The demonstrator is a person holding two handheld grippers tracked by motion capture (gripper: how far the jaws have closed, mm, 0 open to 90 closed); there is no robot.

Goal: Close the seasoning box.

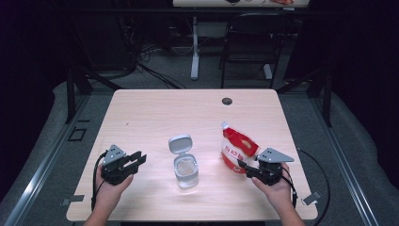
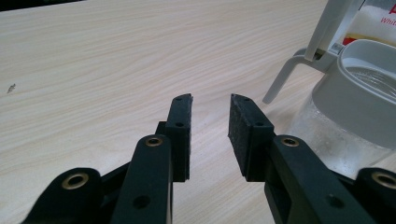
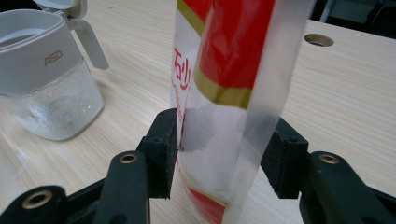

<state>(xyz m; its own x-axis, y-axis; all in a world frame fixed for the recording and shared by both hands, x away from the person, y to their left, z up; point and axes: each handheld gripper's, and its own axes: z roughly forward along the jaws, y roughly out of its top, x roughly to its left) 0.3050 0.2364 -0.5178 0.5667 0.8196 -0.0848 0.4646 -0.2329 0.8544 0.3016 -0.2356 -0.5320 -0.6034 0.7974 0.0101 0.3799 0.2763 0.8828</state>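
A pale wood-grain counter (image 1: 155, 113) carries two things near its front edge: a red-and-white stand-up pouch (image 1: 237, 149) with a corner spout, set toward the right, and a clear jar (image 1: 185, 170) with a grey collar and a flip lid (image 1: 180, 143) swung up and back, set near the middle. A little white granular matter is seen at the bottom of the jar in the right gripper view.

The pouch is stood upright, its long axis roughly vertical, and its lower part lies directly between the jaws of the right tool (image 1: 246, 168). In the right gripper view the pouch (image 3: 229, 93) is flanked by a pad on either side; one pad appears to touch the film, the other is just beside it, so whether it is actually gripped cannot be told. The jar (image 3: 46, 88) is seen to that tool's left, apart from the pouch.

The left tool (image 1: 139, 159) is held with a moderate gap between its jaws and with nothing between them. The jar (image 2: 350, 116) lies to its right and slightly ahead, near but not touched.

It is judged that the coming move turns on the pouch being already inside the right tool's jaws, the open jar mouth lying to its left, within a short carry, and the left tool being nearer the jar for steadying.
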